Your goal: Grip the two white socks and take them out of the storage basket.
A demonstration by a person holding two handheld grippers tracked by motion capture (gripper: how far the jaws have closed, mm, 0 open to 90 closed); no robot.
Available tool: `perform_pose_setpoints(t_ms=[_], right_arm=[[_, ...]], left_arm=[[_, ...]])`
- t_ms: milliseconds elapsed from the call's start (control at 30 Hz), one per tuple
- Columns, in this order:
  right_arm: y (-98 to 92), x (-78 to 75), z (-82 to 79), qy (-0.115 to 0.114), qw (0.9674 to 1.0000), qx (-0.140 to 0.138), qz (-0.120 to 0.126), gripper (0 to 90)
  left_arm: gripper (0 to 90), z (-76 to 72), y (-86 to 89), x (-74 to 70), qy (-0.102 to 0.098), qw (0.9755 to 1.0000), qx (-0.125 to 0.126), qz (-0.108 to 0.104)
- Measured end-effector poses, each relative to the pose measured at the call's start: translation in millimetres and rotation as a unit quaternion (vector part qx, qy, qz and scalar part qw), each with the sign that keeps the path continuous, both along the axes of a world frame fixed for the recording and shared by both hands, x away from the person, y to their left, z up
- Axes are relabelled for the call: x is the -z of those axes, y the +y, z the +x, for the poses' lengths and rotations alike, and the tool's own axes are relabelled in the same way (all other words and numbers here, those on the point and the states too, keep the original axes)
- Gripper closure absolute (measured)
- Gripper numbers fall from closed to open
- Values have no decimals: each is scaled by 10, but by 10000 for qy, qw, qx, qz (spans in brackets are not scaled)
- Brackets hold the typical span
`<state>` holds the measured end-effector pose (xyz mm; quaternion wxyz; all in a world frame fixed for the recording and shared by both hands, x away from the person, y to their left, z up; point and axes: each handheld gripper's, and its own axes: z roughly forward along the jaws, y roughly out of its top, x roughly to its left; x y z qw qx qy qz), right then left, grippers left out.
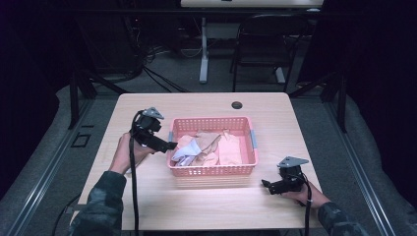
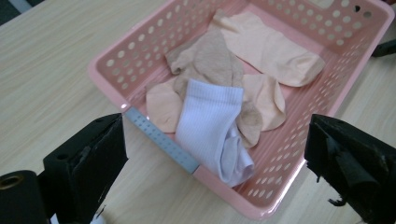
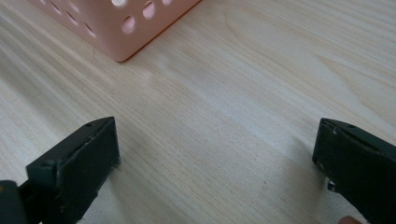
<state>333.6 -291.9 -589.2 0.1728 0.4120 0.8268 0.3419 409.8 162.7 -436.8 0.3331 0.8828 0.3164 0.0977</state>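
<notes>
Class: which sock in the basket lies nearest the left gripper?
The white ribbed sock, at the basket's grey-handled end; the others are peach or tan.

Pink perforated basket (image 2: 299, 135), white ribbed sock (image 2: 210, 126), beige socks (image 2: 261, 46), pale woodgrain table (image 3: 243, 107)

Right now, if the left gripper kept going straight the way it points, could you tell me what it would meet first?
Probably the white sock lying in the pink basket. The left gripper is open at the basket's near rim, aimed down over it at that sock, though depth is hard to judge.
</notes>
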Motion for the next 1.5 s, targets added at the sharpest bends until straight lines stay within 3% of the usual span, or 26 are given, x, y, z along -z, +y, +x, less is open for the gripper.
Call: perform_pose_setpoints(t_ms=[333, 433, 467, 567, 1000, 1200, 1267, 1500], right_arm=[[1, 0, 0, 5, 10000, -2, 6, 0], [1, 0, 0, 3, 10000, -2, 7, 0], [1, 0, 0, 5, 10000, 0, 4, 0], [0, 0, 0, 4, 10000, -1, 4, 0], [1, 0, 0, 3, 10000, -1, 8, 0], [0, -1, 0, 5, 10000, -1, -1, 0], [1, 0, 0, 3, 10000, -1, 7, 0], [0, 0, 0, 8, 10000, -6, 3, 0]], left_arm=[[153, 80, -258, 201, 234, 9991, 282, 231], [199, 93, -329, 279, 301, 9983, 389, 321], [265, 101, -365, 332, 389, 9975, 417, 406], [288, 116, -404, 418, 489, 9964, 444, 535], [426, 156, -437, 626, 665, 9935, 365, 852], [544, 155, -449, 673, 694, 9919, 361, 1005], [586, 150, -461, 700, 712, 9901, 329, 1167], [728, 153, -451, 719, 756, 9896, 239, 1198]])
